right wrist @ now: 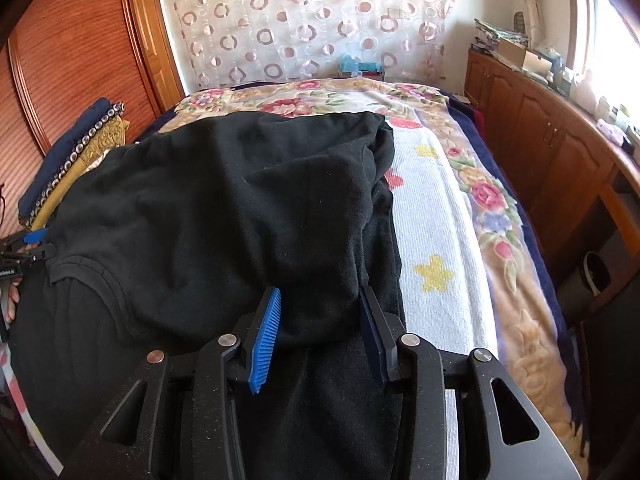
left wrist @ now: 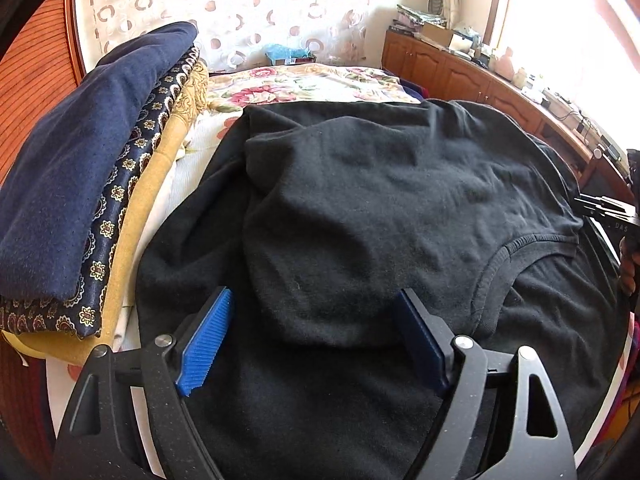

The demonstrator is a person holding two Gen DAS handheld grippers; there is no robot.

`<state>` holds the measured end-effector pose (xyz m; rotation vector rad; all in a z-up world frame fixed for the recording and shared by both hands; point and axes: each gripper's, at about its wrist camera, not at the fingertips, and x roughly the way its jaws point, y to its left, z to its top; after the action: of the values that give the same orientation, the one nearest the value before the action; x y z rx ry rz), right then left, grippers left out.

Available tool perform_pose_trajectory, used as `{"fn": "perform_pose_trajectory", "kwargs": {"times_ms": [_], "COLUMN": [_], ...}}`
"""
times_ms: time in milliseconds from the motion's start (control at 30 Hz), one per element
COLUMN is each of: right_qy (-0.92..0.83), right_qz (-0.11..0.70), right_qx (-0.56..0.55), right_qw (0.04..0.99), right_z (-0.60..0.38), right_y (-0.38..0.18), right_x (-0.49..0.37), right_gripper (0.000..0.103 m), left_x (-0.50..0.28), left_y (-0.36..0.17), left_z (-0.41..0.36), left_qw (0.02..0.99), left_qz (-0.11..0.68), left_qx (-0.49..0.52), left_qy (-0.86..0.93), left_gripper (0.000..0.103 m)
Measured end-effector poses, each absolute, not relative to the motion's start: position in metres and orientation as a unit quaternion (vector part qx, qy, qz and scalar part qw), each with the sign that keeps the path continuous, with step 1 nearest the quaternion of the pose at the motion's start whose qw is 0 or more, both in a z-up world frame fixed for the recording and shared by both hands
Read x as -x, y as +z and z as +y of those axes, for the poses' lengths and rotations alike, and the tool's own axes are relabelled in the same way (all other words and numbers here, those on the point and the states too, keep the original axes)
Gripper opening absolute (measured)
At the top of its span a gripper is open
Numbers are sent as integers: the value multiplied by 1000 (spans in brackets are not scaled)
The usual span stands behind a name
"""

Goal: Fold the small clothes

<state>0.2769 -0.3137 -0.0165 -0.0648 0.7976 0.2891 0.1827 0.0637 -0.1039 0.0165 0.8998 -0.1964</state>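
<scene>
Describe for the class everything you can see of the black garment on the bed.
The black garment is a soft, matte knit top with a ribbed neckline. It lies folded over on itself, rumpled, on the floral bedspread. Beside it sits a pile of folded clothes. A fold of it bulges between the open fingers of the left gripper and right gripper.

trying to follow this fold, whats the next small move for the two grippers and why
Probably draw both back clear: the black shirt already lies doubled over on the bed, and left gripper and right gripper stand open around its folded edge.
</scene>
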Motion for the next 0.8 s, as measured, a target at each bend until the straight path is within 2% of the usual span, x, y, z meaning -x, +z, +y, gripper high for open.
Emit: {"fn": "perform_pose_trajectory", "kwargs": {"times_ms": [133,400,467,633,700,800], "right_qy": [132,131,133,133,134,133], "right_qz": [385,384,384,384,384,384], "right_qx": [63,69,69,69,68,69], "right_qw": [911,911,911,911,911,911], "right_z": [-303,-305,-305,-303,-304,-304], "right_y": [-27,-31,-31,-32,-32,-33], "right_x": [-276,-280,-281,-280,-280,-280], "right_gripper": [47,49,49,49,49,49], "left_x": [-186,-186,-184,-187,-189,-192], "left_y": [-105,-105,-104,-98,-98,-98], "left_z": [58,57,61,68,70,74], "left_qw": [895,895,896,896,896,896], "left_qz": [437,435,431,428,428,430], "left_qx": [-26,-21,0,26,32,39], "left_qy": [-89,-93,-109,-119,-116,-109], "left_gripper": [86,86,79,47,43,42]}}
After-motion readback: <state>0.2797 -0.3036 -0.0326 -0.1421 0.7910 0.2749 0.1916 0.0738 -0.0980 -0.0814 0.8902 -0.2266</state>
